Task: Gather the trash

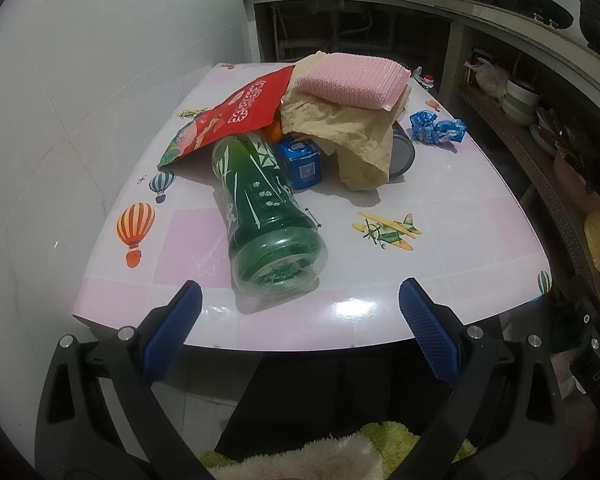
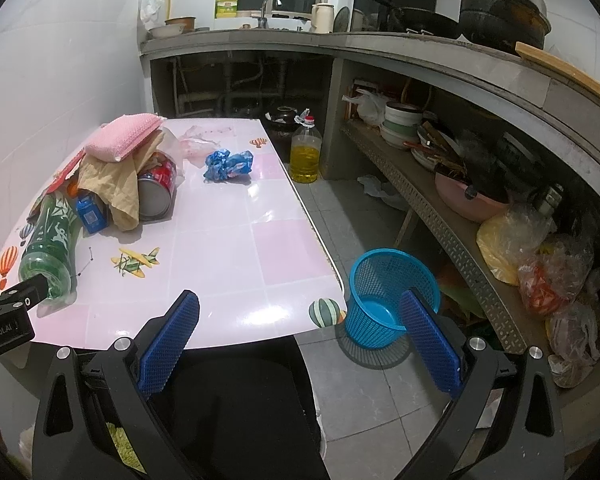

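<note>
Trash pile (image 1: 300,128), led by a green bottle (image 1: 268,216), faces each empty, wide-spread hand-held gripper (image 1: 300,308).

Few markings can be read. In the right wrist view, the black body of the left gripper (image 2: 4,320) at the near left edge carries white lettering that looks like "mRobot.AI", cut off by the frame. The red bag (image 1: 236,112) on the far left of the bench (image 1: 440,200) bears white characters too distorted to read, and the small blue carton (image 1: 302,162) shows a square code.
</note>
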